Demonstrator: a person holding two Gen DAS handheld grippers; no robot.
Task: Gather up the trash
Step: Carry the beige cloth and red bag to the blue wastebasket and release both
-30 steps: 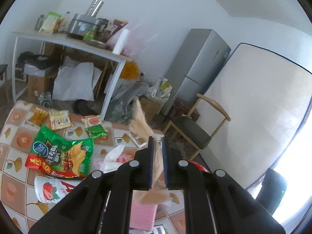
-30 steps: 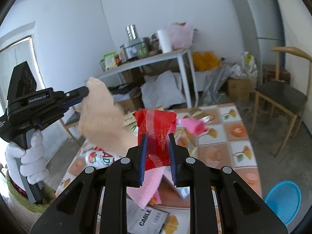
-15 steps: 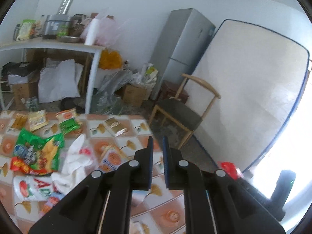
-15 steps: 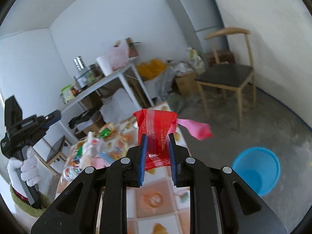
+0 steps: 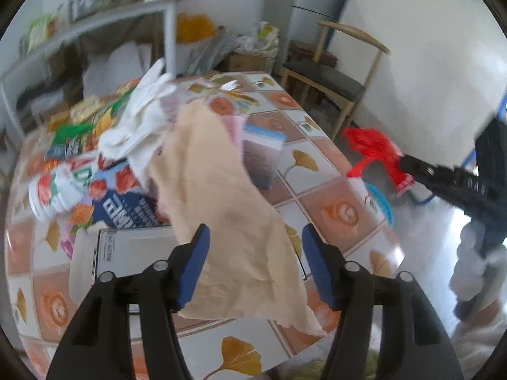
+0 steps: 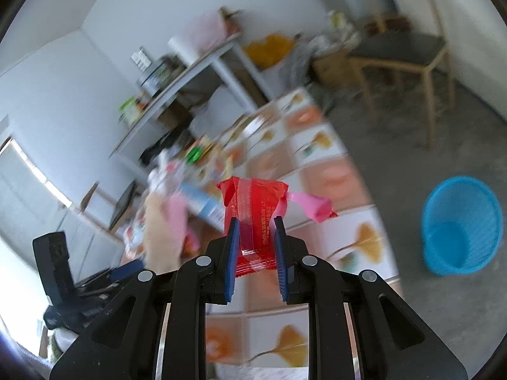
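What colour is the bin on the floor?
Bright blue bin, with a mesh-like wall; clearest in the right wrist view.

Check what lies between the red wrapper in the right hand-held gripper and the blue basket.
Right wrist view: only tiled table edge and bare grey floor separate red plastic wrapper from blue plastic basket.

Motion blur smears the shelf clutter (image 5: 79, 3) at upper left of the left wrist view. The white carton (image 5: 126, 253) is partly hidden by the beige paper (image 5: 221, 205). Print on the red wrapper (image 6: 253, 218) cannot be read.
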